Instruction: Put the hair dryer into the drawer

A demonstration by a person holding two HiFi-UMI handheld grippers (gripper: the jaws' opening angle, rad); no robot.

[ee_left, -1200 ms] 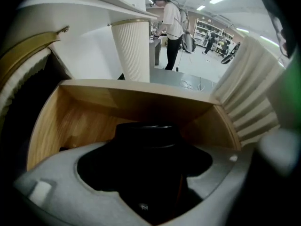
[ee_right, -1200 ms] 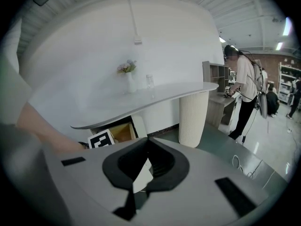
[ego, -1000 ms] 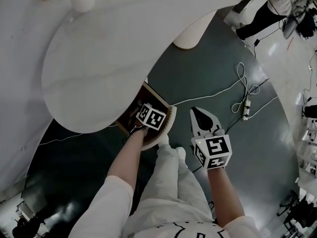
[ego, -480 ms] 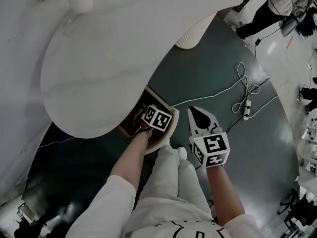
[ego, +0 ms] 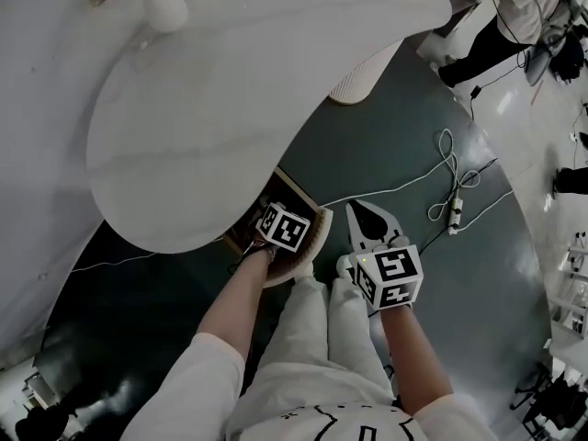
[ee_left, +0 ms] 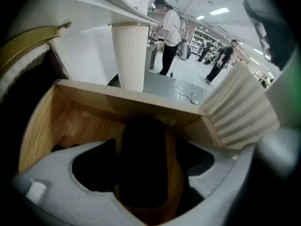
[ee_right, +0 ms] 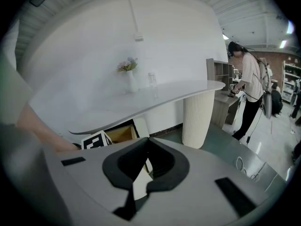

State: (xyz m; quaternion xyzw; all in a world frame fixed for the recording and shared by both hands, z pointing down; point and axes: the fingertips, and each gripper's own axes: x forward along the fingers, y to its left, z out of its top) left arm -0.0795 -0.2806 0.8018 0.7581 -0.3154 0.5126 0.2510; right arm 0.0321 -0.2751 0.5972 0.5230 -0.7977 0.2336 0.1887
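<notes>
We judge the release to be under way. The left gripper point(ee_left: 148, 166) reaches down into the wooden drawer point(ee_left: 141, 102). Its jaws have just been opening and now stand wide apart, with the dark hair dryer point(ee_left: 141, 140) lying between them on the drawer floor, seemingly free of the pads. We should draw straight back out without snagging it. The right gripper point(ego: 360, 214), jaws together and empty, waits right of centre. The tabletop point(ego: 230, 81) overhangs the drawer from the upper left, limiting room above, and cables point(ego: 450, 182) trail across the floor at right.
</notes>
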